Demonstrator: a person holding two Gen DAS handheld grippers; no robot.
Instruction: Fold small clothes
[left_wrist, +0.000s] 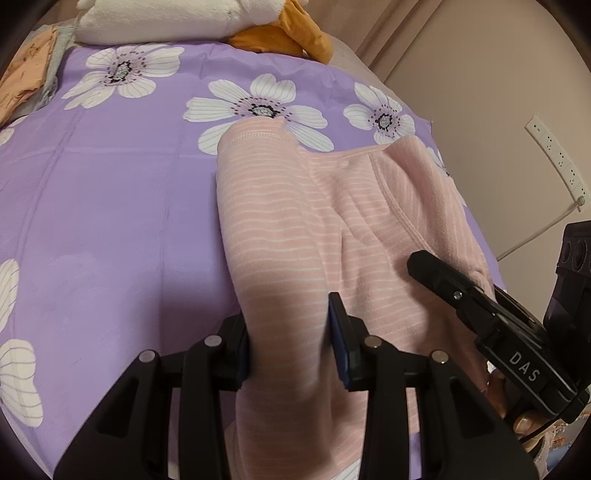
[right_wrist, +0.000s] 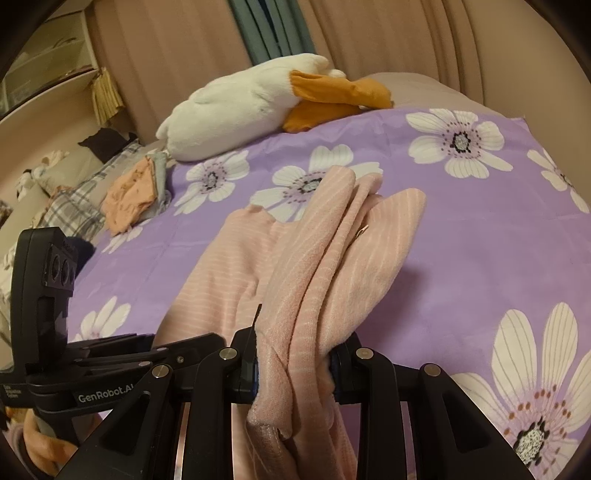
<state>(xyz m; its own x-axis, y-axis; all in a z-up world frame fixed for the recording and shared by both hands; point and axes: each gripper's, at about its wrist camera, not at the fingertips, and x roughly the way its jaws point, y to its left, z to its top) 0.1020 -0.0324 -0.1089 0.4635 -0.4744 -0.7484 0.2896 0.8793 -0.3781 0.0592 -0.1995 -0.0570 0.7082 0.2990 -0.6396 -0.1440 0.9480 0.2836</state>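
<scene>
Left wrist: claws (left_wrist: 290, 347) (right_wrist: 293, 363) pinch garment (left_wrist: 295, 229) (pink).

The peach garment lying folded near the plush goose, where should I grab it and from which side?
Take the peach garment by its near loose edge, which overhangs the grey clothes beneath. Come in low from the open purple sheet side, since the plush goose crowds its far side. Both grippers are currently shut on the pink striped garment.
</scene>
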